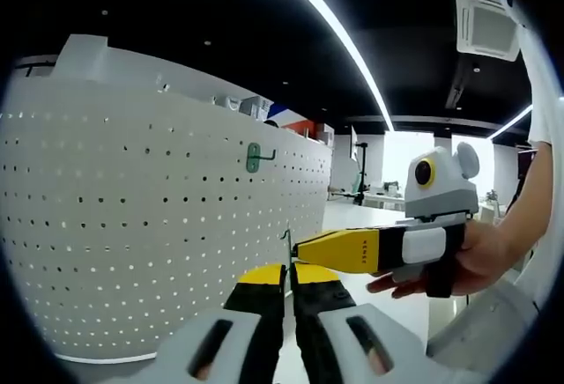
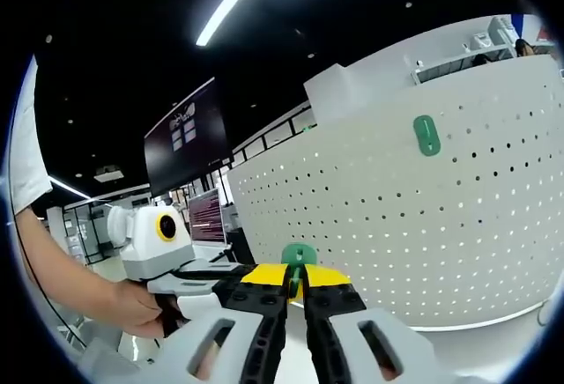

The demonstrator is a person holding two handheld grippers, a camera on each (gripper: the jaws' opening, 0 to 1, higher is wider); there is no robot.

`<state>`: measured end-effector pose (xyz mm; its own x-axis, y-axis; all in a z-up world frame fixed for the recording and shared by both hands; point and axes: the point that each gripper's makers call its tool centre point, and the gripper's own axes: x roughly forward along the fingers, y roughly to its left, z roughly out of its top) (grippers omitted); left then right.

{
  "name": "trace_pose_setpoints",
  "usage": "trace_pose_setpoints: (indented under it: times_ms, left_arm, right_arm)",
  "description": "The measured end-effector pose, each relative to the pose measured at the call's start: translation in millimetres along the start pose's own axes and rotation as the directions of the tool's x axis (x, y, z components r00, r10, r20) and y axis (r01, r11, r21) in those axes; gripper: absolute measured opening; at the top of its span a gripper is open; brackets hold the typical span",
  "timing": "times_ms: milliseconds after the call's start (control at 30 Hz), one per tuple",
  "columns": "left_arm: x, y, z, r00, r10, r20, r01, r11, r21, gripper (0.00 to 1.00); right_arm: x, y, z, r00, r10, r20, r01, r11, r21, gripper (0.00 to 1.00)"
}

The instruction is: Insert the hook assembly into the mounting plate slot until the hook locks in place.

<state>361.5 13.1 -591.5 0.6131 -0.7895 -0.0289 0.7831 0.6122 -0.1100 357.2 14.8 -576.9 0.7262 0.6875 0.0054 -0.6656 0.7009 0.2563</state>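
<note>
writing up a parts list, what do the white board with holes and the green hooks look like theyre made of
Perforated board: looks like thin sheet metal or rigid plastic in a smooth matt white coat, with regular punched holes; the pictures leave it open which.
Mounted green hook: seems moulded plastic, uniform matt green.
Green hook in the right gripper: same green, likely plastic too, but mostly hidden by the jaws.

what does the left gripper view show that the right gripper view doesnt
Left gripper view: a thin metal pin rising between the closed jaws of the left gripper, and a ceiling air vent.

Right gripper view: a green hook piece clamped in the right gripper, and a dark wall screen.

Both: the white pegboard carrying a mounted green hook.
</note>
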Motion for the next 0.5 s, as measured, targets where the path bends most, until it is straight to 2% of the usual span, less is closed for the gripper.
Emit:
trace_pose_setpoints:
  times_ms: [400,500]
  left_arm:
    - [-1.3,-2.3,2.2,1.0,0.007,-0.002,-0.007,1.0,0.024,0.01]
    - [-1.0,-3.7,1.3,1.0,0.012,-0.015,-0.011,0.999,0.045,0.01]
  right_arm:
    - [-1.6,0.7,1.7,1.0,-0.004,-0.005,0.004,1.0,0.017,0.02]
    - [-2.1,1.1,0.9,0.999,-0.021,-0.03,0.02,0.999,-0.031,0.01]
